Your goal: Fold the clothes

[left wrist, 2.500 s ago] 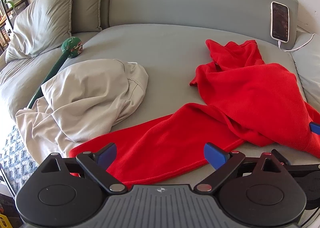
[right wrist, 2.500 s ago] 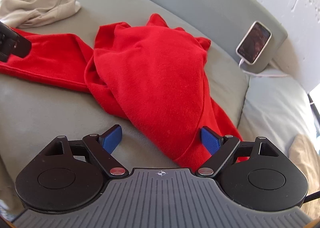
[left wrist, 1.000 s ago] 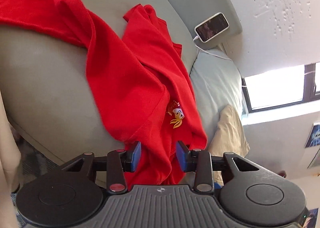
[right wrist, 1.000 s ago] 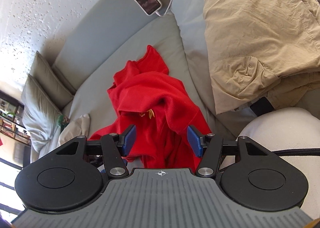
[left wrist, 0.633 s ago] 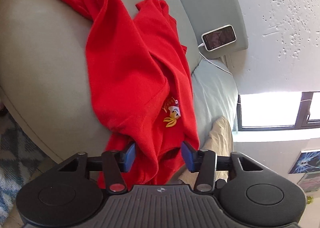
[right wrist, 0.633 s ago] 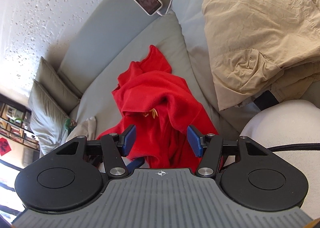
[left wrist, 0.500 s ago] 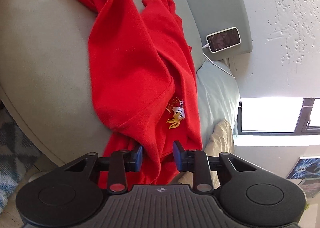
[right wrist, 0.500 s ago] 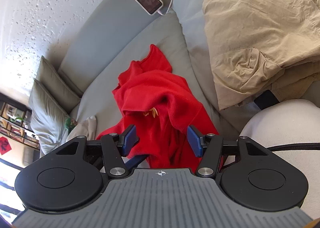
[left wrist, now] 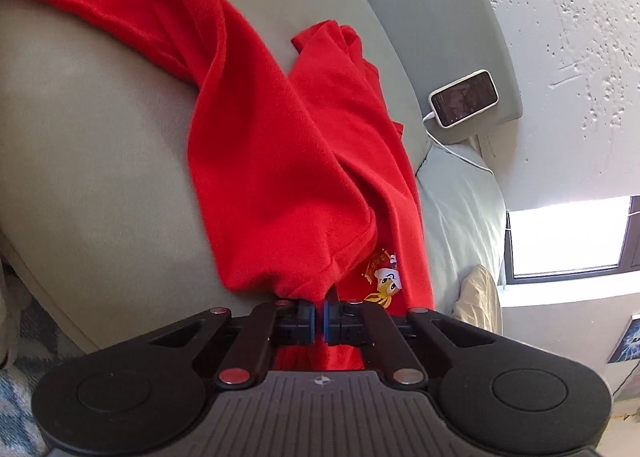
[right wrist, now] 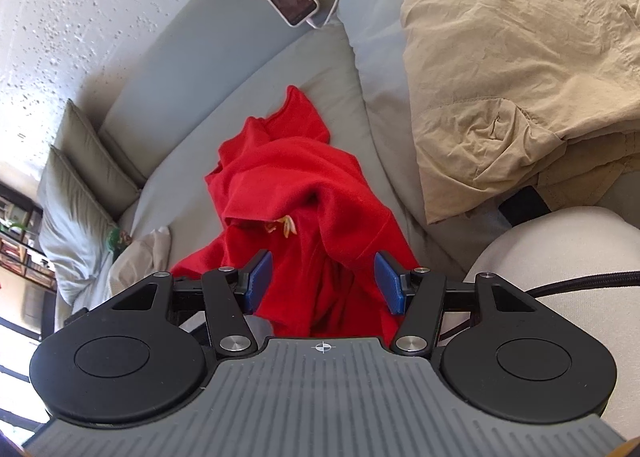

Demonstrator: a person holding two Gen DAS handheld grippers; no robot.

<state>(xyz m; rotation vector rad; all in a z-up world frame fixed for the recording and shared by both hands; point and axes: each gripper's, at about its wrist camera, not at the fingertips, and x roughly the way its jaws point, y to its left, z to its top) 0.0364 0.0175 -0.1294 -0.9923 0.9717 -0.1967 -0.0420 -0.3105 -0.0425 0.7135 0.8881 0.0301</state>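
My left gripper [left wrist: 320, 315] has closed since a second ago: its blue pads, then apart on either side of the cloth, are now pressed together on the near hem of the red shirt [left wrist: 280, 161], and a pinch of red fabric bunches up just above them. My right gripper [right wrist: 322, 283] looks as it did a second ago, its blue pads standing apart with the shirt's near edge between them but not squeezed.

The shirt lies rumpled across the grey-green bed [left wrist: 80, 137], trailing from the far left down to the near edge where I grip it.

Only the left view shows a bright window [left wrist: 568, 233] at the right and a corner of a poster [left wrist: 624, 341] below it. A small cartoon emblem [left wrist: 384, 281] in white, yellow and red sits on the shirt just beyond my closed pads; its lettering is too small to read. Only the right view shows rumpled tan trousers [right wrist: 512, 69] on a pillow at the right, two grey pillows [right wrist: 76, 177] at the far left, a beige garment [right wrist: 144, 253] beside them, and a pale rounded shape [right wrist: 560, 249] at the near right.

Both views show a phone [left wrist: 464, 99] propped against the headboard with a white cable attached. Its screen is dark and unreadable.
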